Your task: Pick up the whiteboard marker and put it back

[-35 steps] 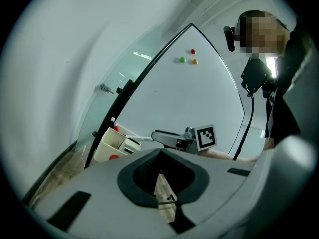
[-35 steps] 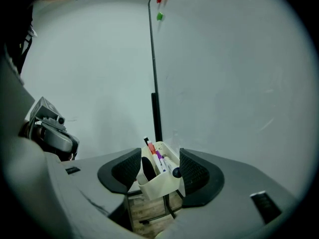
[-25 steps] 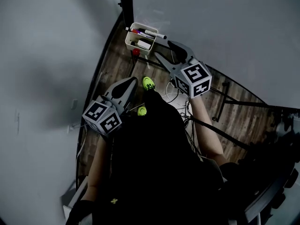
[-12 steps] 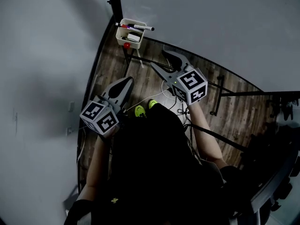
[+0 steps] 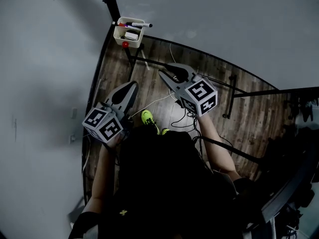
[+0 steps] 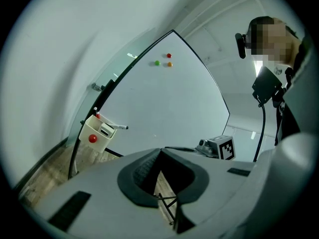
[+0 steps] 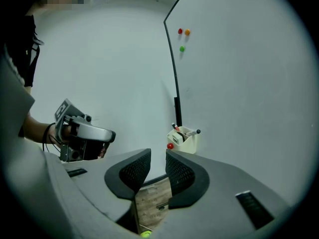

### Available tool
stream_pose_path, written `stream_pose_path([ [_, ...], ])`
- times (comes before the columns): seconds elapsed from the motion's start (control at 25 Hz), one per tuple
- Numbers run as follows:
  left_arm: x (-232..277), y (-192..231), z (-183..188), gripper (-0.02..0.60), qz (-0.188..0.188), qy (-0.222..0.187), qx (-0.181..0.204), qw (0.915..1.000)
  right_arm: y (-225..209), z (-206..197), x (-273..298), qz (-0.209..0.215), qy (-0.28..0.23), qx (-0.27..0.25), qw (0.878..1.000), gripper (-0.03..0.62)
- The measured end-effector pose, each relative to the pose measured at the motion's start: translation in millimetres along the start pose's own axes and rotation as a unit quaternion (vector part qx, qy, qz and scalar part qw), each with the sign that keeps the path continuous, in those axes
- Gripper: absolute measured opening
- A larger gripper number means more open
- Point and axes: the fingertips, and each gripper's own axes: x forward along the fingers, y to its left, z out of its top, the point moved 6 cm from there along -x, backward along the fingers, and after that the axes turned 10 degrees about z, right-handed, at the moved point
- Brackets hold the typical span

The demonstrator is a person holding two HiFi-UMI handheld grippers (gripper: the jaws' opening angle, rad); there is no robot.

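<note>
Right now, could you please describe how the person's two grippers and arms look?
Both the left gripper and right gripper are grey and beak-shaped, with dark ribbed fingers and a white cube bearing black square markers. The right one's fingers have just been closing, with nothing between them. The person wears a dark top.

Loose cables [image 5: 182, 119] lie on the wooden floor [image 5: 114, 73].

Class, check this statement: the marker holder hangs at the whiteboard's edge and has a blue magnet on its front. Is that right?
One detail is wrong: the magnet on the marker holder is red, not blue, as the right gripper view shows. The holder does hang at the whiteboard's edge.
</note>
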Motion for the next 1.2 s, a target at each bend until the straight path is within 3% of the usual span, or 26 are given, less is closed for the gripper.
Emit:
stream_pose_path([
  [0.2, -6.7, -21.0, -8.2, 0.032, 0.004, -0.006, 0.007, 0.9999, 15.6, -9.2, -18.3, 0.019, 0.006, -0.009, 1.0, 0.003],
  [1.2, -87.4, -107.0, -74.8, 0.032, 0.069, -0.037, 0.015, 0.9968, 107.9, -32.9, -86.6, 0.116, -0.008, -0.045, 0.992, 0.002],
])
